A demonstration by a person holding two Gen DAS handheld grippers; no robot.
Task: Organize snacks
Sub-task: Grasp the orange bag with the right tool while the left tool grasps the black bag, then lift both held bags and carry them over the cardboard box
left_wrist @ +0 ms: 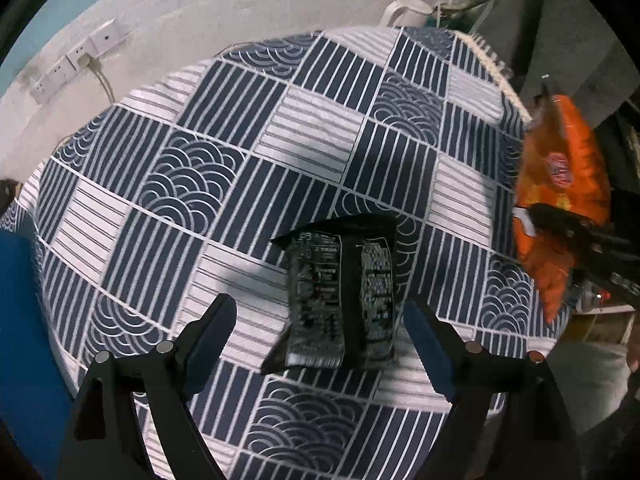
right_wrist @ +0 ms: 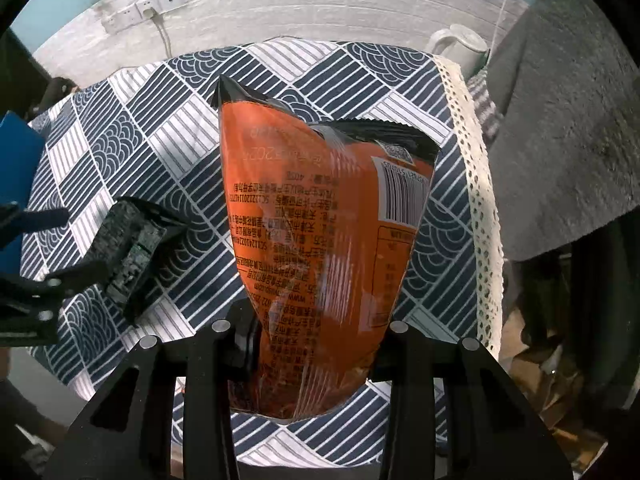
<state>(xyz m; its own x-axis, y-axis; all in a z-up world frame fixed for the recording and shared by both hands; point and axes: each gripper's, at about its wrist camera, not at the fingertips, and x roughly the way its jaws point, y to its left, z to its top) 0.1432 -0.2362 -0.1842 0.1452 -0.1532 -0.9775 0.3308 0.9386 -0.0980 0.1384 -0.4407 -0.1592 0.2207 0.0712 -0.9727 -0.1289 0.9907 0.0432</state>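
Observation:
A small black snack packet (left_wrist: 340, 292) lies on the patterned tablecloth (left_wrist: 224, 184), between the open jaws of my left gripper (left_wrist: 320, 320), which hovers over it without touching. It also shows in the right wrist view (right_wrist: 128, 248), with the left gripper (right_wrist: 52, 248) around it. My right gripper (right_wrist: 312, 344) is shut on a large orange snack bag (right_wrist: 320, 240) and holds it up above the table. The orange bag also shows at the right edge of the left wrist view (left_wrist: 560, 200).
A blue box (left_wrist: 20, 320) stands at the table's left side, also in the right wrist view (right_wrist: 16, 184). A white kettle (right_wrist: 460, 48) sits at the far right corner. A grey cloth (right_wrist: 568, 140) hangs right of the table. Wall sockets (left_wrist: 76, 60) are behind.

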